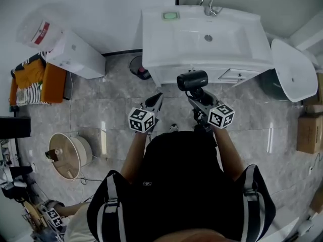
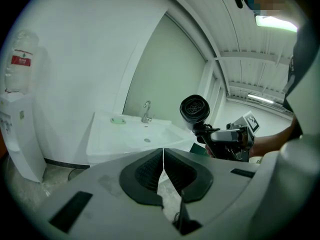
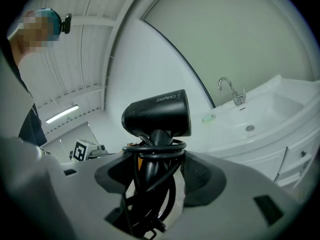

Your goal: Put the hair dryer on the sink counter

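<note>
Right tool (image 3: 157,170) is clamped on the handle of the black hair dryer (image 3: 157,113), cord (image 3: 152,146) wound round it. Left tool (image 2: 163,160) is pressed together, holding nothing. The white sink counter (image 1: 161,44) is near, just ahead. Best, I think: carry the dryer over a flat bare spot beside the basin (image 1: 202,34), set it down softly, then let go. Where the cord ends is hidden.

bathroom corner: white sink (image 1: 161,44), tap (image 1: 208,5), tiled floor (image 1: 111,110)
</note>
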Action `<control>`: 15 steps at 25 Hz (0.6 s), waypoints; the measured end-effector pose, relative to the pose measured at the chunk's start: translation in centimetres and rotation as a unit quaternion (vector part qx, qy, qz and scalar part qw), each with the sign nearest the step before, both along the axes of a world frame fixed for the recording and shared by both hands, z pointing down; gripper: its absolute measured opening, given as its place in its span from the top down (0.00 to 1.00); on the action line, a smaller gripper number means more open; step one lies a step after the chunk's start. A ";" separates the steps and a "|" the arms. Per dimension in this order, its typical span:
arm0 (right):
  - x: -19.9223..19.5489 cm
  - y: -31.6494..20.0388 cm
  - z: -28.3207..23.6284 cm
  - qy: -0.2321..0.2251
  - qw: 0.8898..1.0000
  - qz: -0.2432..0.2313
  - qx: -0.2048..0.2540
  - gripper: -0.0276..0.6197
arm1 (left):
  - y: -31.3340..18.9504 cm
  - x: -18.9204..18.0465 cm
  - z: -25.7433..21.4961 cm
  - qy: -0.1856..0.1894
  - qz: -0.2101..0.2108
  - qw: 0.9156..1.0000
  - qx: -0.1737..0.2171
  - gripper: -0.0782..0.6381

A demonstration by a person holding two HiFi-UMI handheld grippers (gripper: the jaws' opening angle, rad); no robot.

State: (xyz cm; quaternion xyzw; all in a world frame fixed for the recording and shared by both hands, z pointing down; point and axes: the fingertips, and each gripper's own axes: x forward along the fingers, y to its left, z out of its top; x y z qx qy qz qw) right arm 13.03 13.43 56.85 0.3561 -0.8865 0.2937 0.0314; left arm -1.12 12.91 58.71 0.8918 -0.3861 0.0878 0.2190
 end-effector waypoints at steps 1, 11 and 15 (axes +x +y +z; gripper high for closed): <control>0.0 0.0 0.0 0.000 1.000 0.001 0.000 0.45 | 0.0 0.0 0.0 0.000 0.001 1.000 0.000 0.87; 0.2 0.3 -0.1 0.009 1.000 0.027 0.001 0.45 | 0.4 -0.8 0.1 0.005 0.014 1.000 -0.001 0.87; 0.0 0.7 0.1 0.010 0.999 0.035 0.000 0.45 | 0.5 -1.1 0.2 0.006 0.021 1.000 0.001 0.87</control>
